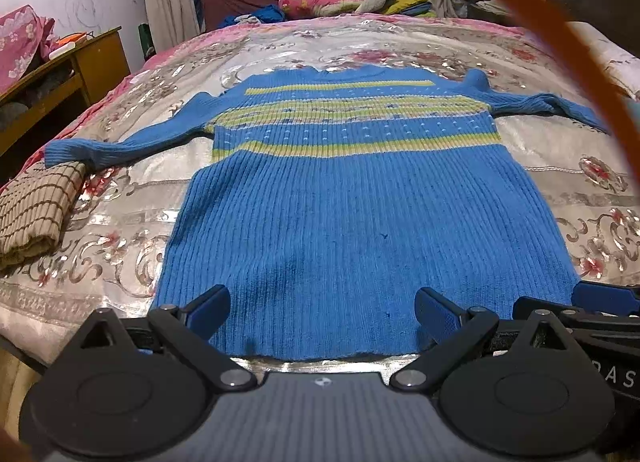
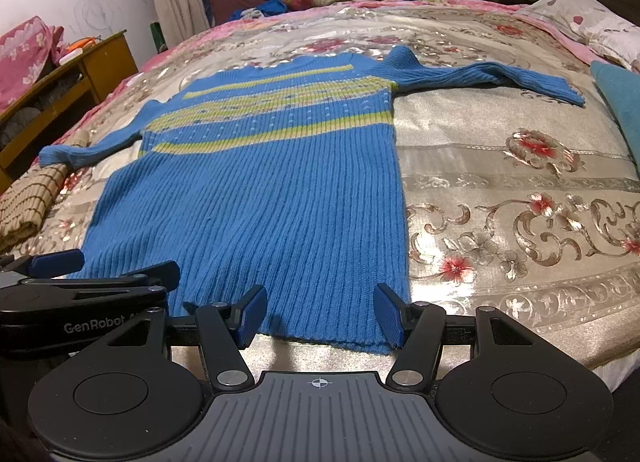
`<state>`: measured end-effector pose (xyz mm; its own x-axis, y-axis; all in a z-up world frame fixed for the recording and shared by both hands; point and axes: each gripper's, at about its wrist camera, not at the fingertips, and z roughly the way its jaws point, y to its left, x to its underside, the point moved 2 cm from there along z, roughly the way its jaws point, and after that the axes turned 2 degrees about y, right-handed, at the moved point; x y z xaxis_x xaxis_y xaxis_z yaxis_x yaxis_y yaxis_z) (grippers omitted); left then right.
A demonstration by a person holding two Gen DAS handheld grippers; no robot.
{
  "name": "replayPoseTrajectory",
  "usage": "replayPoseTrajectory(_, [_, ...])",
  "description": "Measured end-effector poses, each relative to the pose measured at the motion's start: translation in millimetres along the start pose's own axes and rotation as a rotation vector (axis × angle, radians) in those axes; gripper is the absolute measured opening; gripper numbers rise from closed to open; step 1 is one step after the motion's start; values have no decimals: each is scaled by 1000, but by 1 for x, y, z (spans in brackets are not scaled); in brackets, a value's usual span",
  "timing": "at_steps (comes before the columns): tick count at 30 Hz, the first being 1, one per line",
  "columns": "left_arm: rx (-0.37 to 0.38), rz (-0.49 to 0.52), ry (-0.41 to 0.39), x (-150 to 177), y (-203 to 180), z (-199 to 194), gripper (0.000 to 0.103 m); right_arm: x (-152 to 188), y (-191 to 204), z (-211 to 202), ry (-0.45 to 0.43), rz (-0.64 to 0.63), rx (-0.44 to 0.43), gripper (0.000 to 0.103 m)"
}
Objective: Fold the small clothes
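We have the blue sweater (image 1: 360, 214) spread flat on the bedspread (image 2: 520, 190), sleeves out, ready for folding. Our left gripper (image 1: 323, 304) and right gripper (image 2: 320, 308) hover wide and empty at its hem, poised to pinch it.

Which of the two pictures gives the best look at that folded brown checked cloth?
The left wrist view: the folded brown checked cloth lies large and clear there, under the sweater's cuff. The right wrist view shows it smaller, cut at the edge.
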<state>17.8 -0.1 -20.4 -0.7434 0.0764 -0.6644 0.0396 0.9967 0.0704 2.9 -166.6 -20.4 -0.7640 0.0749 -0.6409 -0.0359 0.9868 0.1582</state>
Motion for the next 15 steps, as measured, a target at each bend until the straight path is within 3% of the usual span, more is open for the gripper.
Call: replayPoseTrajectory(15, [-18,12,2,-1,-4,0,103,-1,5,-1,-10,-32,34,59])
